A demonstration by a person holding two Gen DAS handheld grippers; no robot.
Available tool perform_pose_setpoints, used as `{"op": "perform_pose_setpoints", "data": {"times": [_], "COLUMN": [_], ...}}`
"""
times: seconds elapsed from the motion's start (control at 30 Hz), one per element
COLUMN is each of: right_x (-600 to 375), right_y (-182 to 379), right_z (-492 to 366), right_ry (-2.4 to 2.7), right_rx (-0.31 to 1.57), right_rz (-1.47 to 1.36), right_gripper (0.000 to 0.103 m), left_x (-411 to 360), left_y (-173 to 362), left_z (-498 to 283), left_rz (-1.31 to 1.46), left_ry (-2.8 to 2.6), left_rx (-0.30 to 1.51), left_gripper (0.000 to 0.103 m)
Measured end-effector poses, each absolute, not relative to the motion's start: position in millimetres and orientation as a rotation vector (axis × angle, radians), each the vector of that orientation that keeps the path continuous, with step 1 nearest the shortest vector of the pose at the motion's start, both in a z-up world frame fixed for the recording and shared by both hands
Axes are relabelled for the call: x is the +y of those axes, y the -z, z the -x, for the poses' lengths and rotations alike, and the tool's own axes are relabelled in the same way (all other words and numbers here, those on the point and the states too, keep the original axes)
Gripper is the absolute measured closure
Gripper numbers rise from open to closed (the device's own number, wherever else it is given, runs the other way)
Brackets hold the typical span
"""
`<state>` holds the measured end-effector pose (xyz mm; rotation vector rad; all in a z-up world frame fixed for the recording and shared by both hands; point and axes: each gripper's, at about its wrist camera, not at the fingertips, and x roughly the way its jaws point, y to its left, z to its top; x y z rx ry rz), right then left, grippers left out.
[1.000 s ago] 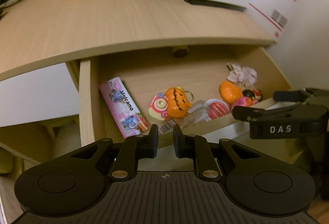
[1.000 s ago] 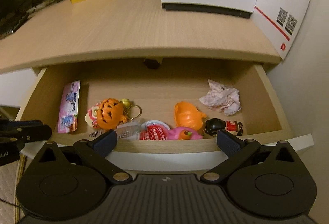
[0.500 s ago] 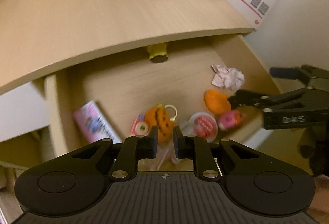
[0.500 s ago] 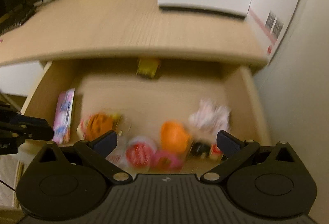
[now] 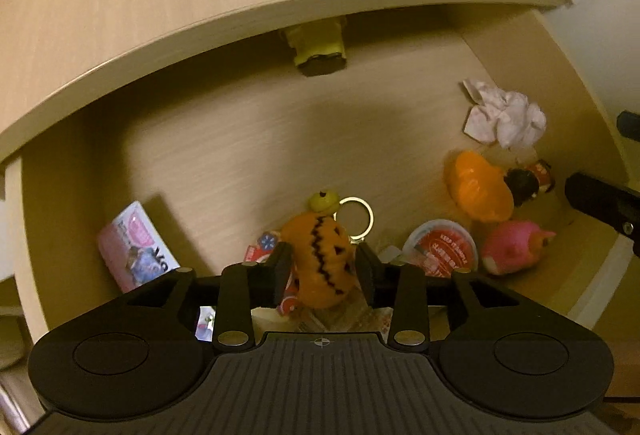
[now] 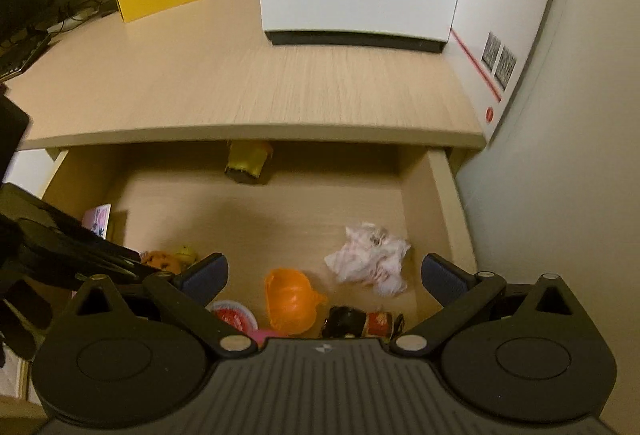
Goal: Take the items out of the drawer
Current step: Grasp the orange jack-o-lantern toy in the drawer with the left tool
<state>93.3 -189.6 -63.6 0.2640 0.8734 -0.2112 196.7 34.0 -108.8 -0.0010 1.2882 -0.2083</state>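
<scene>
Two grippers hang over the open drawer (image 6: 448, 195). The left gripper (image 5: 324, 271) points down at the pumpkin toy (image 5: 320, 259); its jaws are opening, with the pumpkin between them, and I cannot tell if the pads touch it. The right gripper (image 6: 324, 275) is spread wide and holds nothing. To the right of the pumpkin lie a round red lid (image 5: 440, 247), a pink toy (image 5: 512, 247), an orange cup (image 5: 478, 191) and crumpled paper (image 5: 504, 119). A pink packet (image 5: 136, 247) lies to its left.
</scene>
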Motion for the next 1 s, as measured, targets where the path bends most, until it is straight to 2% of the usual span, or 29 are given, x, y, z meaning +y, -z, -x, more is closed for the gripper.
{"op": "perform_pose_setpoints", "data": {"times": [0.1, 0.17, 0.23, 0.4, 0.7, 1.0], "right_x": [-187.6, -184.8, -181.1, -171.5, -175.0, -157.2], "right_y": [65.4, 67.2, 69.5, 78.0, 56.7, 82.0], "right_z": [-91.7, -91.4, -91.9, -88.4, -106.1, -202.6], "right_ry": [0.187, 0.16, 0.118, 0.057, 0.173, 0.117], "right_rx": [0.885, 0.9, 0.927, 0.985, 0.821, 0.846], "right_rz": [-0.254, -0.246, -0.264, -0.324, -0.23, -0.21], "right_gripper": [0.0, 0.0, 0.0, 0.0, 0.001, 0.023], "left_x": [30.5, 34.9, 41.4, 49.8, 84.4, 115.6], "left_y": [113.5, 114.6, 112.4, 103.9, 65.6, 60.2], "left_z": [-199.7, -200.3, -196.4, -176.4, -142.9, -112.9], "left_rz": [-0.012, 0.031, 0.067, 0.074, 0.245, 0.404], "left_ry": [0.22, 0.219, 0.211, 0.207, 0.183, 0.087], "left_rx": [1.287, 1.304, 1.324, 1.279, 1.093, 0.969], "left_gripper": [0.061, 0.066, 0.067, 0.067, 0.067, 0.067]}}
